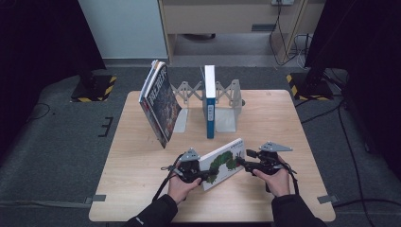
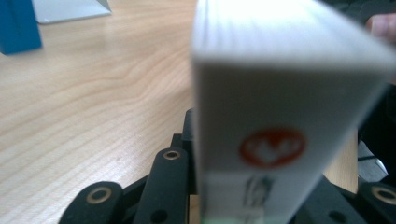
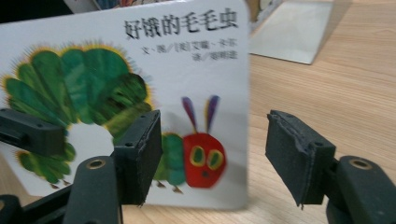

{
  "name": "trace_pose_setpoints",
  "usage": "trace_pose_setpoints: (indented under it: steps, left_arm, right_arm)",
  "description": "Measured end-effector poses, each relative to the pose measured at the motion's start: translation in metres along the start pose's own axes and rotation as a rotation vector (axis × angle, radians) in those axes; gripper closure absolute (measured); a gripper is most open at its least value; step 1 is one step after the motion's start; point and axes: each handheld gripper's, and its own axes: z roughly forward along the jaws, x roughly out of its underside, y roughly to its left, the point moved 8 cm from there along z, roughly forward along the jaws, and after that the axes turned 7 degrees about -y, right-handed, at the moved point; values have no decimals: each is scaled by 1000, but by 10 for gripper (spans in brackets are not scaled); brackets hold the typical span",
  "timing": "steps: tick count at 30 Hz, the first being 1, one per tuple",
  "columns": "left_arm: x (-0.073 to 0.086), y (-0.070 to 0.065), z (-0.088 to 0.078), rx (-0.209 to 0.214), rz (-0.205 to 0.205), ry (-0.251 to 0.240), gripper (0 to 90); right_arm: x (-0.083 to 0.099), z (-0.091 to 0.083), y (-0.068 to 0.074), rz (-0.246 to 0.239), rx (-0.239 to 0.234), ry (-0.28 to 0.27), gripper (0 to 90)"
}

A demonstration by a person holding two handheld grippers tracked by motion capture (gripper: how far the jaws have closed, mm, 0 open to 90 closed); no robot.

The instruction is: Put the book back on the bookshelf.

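Your left tool (image 1: 204, 176) is clamped on the near-left end of the white caterpillar picture book (image 1: 223, 162), which stands on edge at the front of the pale wooden desk (image 1: 142, 165). Your right tool (image 3: 212, 156) stands apart, its pads clear of the cover. With only one end gripped, the book could pivot or topple flat if you lift before the right tool closes.

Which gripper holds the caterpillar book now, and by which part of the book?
The left gripper holds the caterpillar book by its spine edge. The right gripper is open, its jaws not pressing the cover.
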Motion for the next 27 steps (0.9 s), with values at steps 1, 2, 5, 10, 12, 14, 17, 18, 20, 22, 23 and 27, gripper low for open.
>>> trace_pose_setpoints:
  steps: [1, 2, 5, 10, 12, 14, 17, 18, 20, 22, 23, 27]
  left_arm:
    - [-3, 0, -2, -2, -4, -9, 740]
    - [-5, 1, -4, -6, -7, -12, 741]
    - [-10, 3, -9, -23, -15, -20, 743]
    - [-18, 8, -17, -55, -23, -32, 744]
    - [-22, 8, -21, -60, -26, -41, 743]
    - [-24, 8, -22, -59, -27, -47, 744]
    - [-33, 8, -27, -64, -26, -69, 743]
    - [-33, 8, -27, -64, -26, -69, 743]
    - [-38, 7, -30, -64, -29, -85, 744]
    - [-41, 7, -32, -66, -27, -92, 743]
    - [-42, 7, -33, -68, -25, -95, 743]
    - [-52, 8, -37, -82, -23, -113, 744]
  right_arm:
    - [0, -1, -1, -1, 4, 1, 359]
    - [0, -2, -3, 1, 10, 0, 358]
    - [0, -4, -9, 2, 42, 4, 357]
    - [2, -8, -19, 4, 93, 15, 343]
    - [4, -11, -24, -9, 121, 32, 341]
    - [5, -12, -27, -15, 134, 40, 341]
    - [10, -16, -37, -38, 183, 77, 328]
    - [10, -16, -37, -38, 183, 77, 328]
    - [14, -18, -45, -47, 217, 105, 300]
    - [16, -18, -47, -45, 226, 117, 293]
    - [20, -19, -52, -54, 242, 142, 277]
    - [28, -21, -61, -53, 280, 197, 247]
